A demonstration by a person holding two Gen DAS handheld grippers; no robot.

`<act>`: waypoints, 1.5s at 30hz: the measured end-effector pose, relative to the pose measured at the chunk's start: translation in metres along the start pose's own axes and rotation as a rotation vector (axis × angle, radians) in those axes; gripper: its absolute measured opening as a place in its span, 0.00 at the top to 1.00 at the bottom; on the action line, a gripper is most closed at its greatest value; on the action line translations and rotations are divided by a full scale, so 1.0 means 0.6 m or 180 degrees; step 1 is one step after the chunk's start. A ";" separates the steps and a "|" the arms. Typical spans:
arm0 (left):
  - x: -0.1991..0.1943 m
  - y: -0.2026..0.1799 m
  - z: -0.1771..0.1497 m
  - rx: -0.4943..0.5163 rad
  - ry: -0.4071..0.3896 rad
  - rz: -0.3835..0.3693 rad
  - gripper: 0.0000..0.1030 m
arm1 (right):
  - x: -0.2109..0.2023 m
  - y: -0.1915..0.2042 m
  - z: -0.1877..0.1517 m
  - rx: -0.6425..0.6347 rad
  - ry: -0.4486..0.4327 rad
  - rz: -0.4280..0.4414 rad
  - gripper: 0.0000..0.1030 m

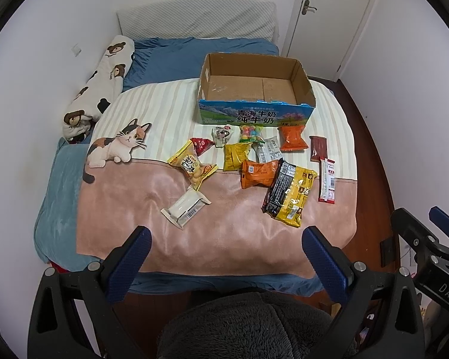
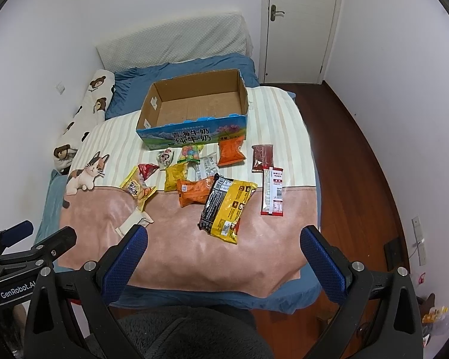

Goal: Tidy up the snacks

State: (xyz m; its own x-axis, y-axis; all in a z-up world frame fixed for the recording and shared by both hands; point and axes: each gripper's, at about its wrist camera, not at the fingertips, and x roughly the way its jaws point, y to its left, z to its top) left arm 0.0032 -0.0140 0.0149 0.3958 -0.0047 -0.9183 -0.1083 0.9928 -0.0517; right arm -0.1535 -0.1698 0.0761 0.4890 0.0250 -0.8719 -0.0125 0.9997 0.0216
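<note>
Both grippers — left gripper, right gripper — gape empty above scattered snacks before the cardboard box.

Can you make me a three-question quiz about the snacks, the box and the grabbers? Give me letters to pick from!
1. Where does the cardboard box stand?
A. on the floor
B. on the bed, behind the snacks
C. on the pillow

2. What colour is the wall of the box that faces the snacks?
A. mostly blue
B. pink
C. black

3. What is inside the box?
A. all the snacks
B. a toy bear
C. nothing

Answers:
1 B: it sits on the striped blanket past the packets.
2 A: blue print with white writing.
3 C: only its bare bottom shows; the big yellow and black packet and the others lie outside.
</note>
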 end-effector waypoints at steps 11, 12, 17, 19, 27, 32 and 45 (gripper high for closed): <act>-0.017 0.017 -0.002 -0.0074 -0.0037 0.0005 0.00 | -0.002 0.003 0.002 -0.0027 0.0005 0.0024 0.00; -0.018 0.019 -0.004 -0.0076 -0.0041 0.0003 0.00 | -0.003 0.004 0.003 -0.0035 0.0005 0.0031 0.00; -0.019 0.021 -0.006 -0.0081 -0.0048 0.0002 0.00 | -0.003 0.007 0.009 -0.0048 -0.0007 0.0041 0.00; -0.018 0.023 -0.006 -0.0090 -0.0046 -0.0004 0.00 | 0.001 0.008 0.012 -0.0055 -0.0002 0.0048 0.00; -0.017 0.025 -0.007 -0.0095 -0.0043 -0.0010 0.00 | 0.006 0.010 0.016 -0.0022 0.0020 0.0085 0.00; 0.013 0.036 0.010 -0.0143 -0.0002 0.0033 0.00 | 0.040 -0.002 0.020 0.0129 0.0142 0.0158 0.00; 0.210 0.112 0.061 -0.0293 0.0156 0.0640 0.00 | 0.298 -0.033 0.030 0.0491 0.0621 0.0162 0.00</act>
State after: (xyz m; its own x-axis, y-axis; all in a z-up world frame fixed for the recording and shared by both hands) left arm 0.0789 0.0568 -0.0899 0.3132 0.1842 -0.9317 -0.2643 0.9592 0.1008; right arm -0.0498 -0.1851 -0.0714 0.3134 0.0897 -0.9454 0.1079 0.9857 0.1293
